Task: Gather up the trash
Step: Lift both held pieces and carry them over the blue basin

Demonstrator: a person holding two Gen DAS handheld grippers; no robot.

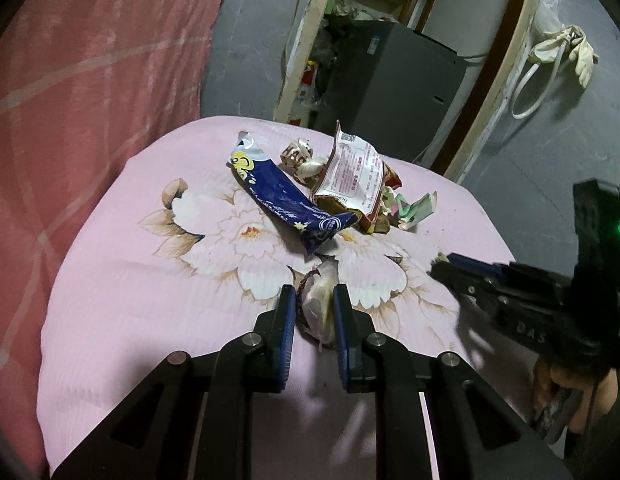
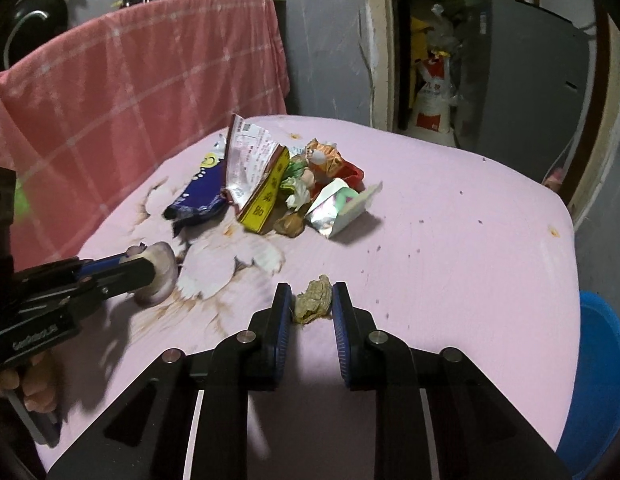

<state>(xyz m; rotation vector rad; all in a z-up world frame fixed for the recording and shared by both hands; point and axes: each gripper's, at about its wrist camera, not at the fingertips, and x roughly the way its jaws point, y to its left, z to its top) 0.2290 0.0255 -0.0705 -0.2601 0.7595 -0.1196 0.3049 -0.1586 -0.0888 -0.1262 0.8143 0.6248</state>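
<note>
A pile of trash lies on the pink flowered table (image 1: 130, 280): a blue snack wrapper (image 1: 286, 200), a white-and-red printed packet (image 1: 350, 172), crumpled candy wrappers (image 1: 298, 156) and a green-and-white foil piece (image 1: 414, 208). My left gripper (image 1: 313, 300) is shut on a pale purplish husk-like scrap (image 1: 320, 304); the scrap also shows in the right wrist view (image 2: 160, 276). My right gripper (image 2: 312, 298) is shut on a small crumpled beige paper wad (image 2: 313, 298) near the table's front. The pile shows in the right wrist view too (image 2: 270, 184).
A red checked cloth (image 1: 90, 100) hangs at the left. A blue bin (image 2: 598, 380) stands beside the table's right edge. A grey appliance (image 1: 390, 84) and a doorway with bags lie behind the table. The right gripper body shows in the left wrist view (image 1: 530, 300).
</note>
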